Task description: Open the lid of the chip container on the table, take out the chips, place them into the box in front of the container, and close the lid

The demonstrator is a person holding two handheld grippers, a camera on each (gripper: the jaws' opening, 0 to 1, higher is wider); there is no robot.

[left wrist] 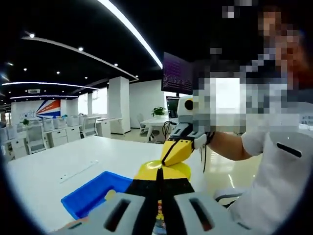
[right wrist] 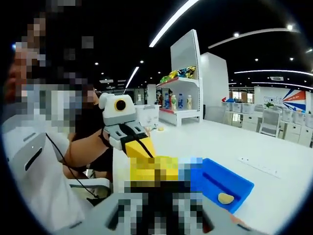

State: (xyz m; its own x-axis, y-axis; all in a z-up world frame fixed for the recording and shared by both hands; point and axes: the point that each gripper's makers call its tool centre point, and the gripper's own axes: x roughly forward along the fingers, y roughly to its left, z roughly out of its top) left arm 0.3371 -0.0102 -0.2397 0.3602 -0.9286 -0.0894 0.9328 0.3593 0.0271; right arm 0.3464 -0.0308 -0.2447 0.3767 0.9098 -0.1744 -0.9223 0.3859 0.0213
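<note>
My left gripper (left wrist: 157, 188) has its jaws drawn close together, and a strip of the colourful chip container (left wrist: 159, 215) shows between them low in the left gripper view. The container's yellow lid (left wrist: 171, 169) lies just past my fingertips. My right gripper (left wrist: 165, 160) comes in from the right, its yellow fingers (left wrist: 178, 149) pressed together on the lid's rim. In the right gripper view the left gripper (right wrist: 146, 155) reaches down to the same yellow lid (right wrist: 151, 171). A mosaic patch covers my right gripper's own jaws. The blue box (left wrist: 88, 196) holds one chip (right wrist: 225, 198).
A white table (left wrist: 73, 161) carries everything, with a thin white strip (left wrist: 78, 171) lying on it. A person in white sits close behind the container. Office desks, chairs and a shelf of bottles (right wrist: 178, 100) stand far off.
</note>
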